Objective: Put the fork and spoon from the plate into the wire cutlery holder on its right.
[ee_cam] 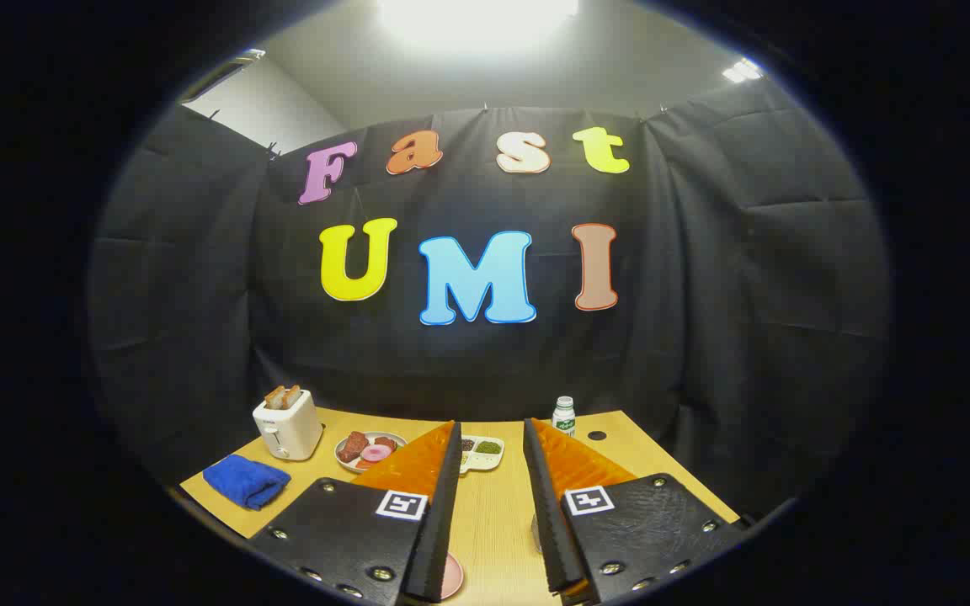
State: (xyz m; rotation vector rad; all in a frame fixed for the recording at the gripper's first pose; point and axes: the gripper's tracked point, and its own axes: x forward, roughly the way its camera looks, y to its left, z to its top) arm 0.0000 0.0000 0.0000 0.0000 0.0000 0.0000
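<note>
Gripper view: gripper [492,433] held high and level over wooden table [493,513], fingers parted, holding nothing, likely an approach posture. Pink plate [452,577] edge just below left finger; fork, spoon, wire holder not discernible. Toaster [287,423] and blue cloth [246,480] lie far left.

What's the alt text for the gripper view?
The gripper hangs open and empty over a wooden table, its jaws apart. Beyond them sit a toaster with bread, a blue cloth, a plate of food, a divided dish and a small bottle.
</note>
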